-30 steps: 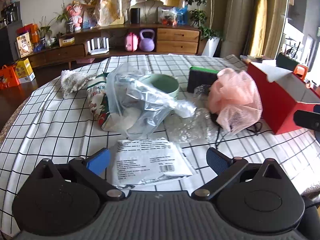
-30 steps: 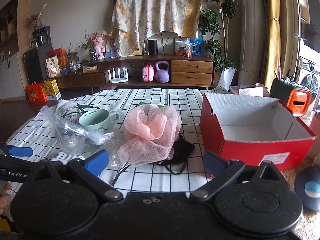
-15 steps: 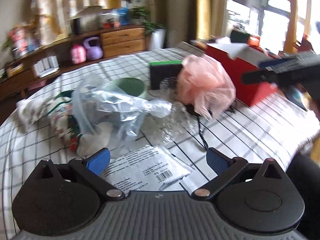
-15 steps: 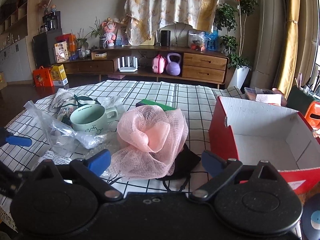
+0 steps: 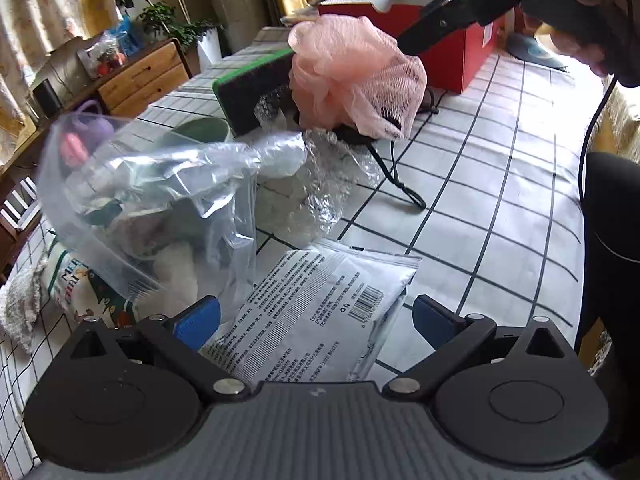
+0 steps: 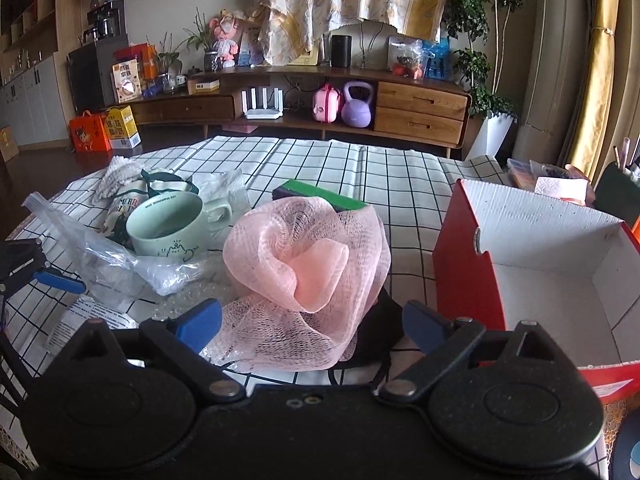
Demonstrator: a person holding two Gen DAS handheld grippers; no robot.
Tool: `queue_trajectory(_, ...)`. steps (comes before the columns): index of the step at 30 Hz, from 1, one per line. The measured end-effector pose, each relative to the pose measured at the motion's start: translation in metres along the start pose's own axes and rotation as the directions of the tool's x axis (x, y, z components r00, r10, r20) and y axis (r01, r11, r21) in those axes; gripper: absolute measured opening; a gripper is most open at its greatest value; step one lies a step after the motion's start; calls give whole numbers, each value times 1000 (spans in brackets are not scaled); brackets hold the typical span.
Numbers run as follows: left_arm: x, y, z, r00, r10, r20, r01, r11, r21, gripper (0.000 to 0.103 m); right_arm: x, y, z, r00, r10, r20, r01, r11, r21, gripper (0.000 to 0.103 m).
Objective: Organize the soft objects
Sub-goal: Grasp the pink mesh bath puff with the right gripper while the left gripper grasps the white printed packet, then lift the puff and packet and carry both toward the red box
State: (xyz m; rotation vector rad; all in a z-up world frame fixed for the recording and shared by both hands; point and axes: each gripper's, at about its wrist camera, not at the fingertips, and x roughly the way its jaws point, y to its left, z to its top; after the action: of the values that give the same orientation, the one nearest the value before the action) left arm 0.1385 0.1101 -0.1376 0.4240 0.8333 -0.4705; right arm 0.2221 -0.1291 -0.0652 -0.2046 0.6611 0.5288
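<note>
The left gripper (image 5: 314,320) is hovering with its blue fingers spread wide above a white printed packet (image 5: 320,320), which is lying flat on the checked tablecloth (image 5: 500,184) near the table's front edge. Just beyond the packet, a clear plastic bag (image 5: 160,208) is standing crumpled over a printed pouch (image 5: 80,288), with a white fluffy cloth (image 6: 118,174) lying beside it toward the left edge. A sheet of bubble wrap (image 5: 320,184) is sitting between the bag and the pink mesh bath pouf (image 6: 304,276).

The right gripper (image 6: 312,322) is also spread wide, holding nothing, its fingers flanking the near side of the pouf without clearly touching it. The pouf is resting on a black corded item (image 6: 380,324) in the middle of the table. Left of the pouf, a pale green mug (image 6: 168,228) is standing upright behind the plastic bag. Directly behind the pouf, a green-topped dark sponge block (image 6: 320,194) is lying, touching or nearly touching it.

Toward the right edge, a red cardboard box (image 6: 464,264) is sitting open and upright, just beside the pouf. In the left wrist view, a hand (image 5: 592,40) is gripping the right tool's handle above the box.
</note>
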Motion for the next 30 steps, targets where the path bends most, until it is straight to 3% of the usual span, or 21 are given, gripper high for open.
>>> queue_trajectory(12,16,8,-1,1000,12,17,-10,998,-70,103,35,2,5,1000,-20,-14,20,1000,-19,96)
queue_trajectory(15,16,6,-1,999,26,23,-24,995,-94,101,44,1,5,999,-34,-16,34,999,2,91)
queue_trajectory(21,12,0,1,998,63,23,-60,992,-111,92,55,-2,0,998,-63,-14,63,998,20,71)
queue_trajectory(26,8,-2,1,996,88,17,-84,987,-140,86,52,-4,-3,996,-87,-4,87,995,42,44)
queue_trajectory(30,6,-5,1,993,117,9,-114,979,-169,83,46,-3,-3,995,-98,-3,98,994,40,31)
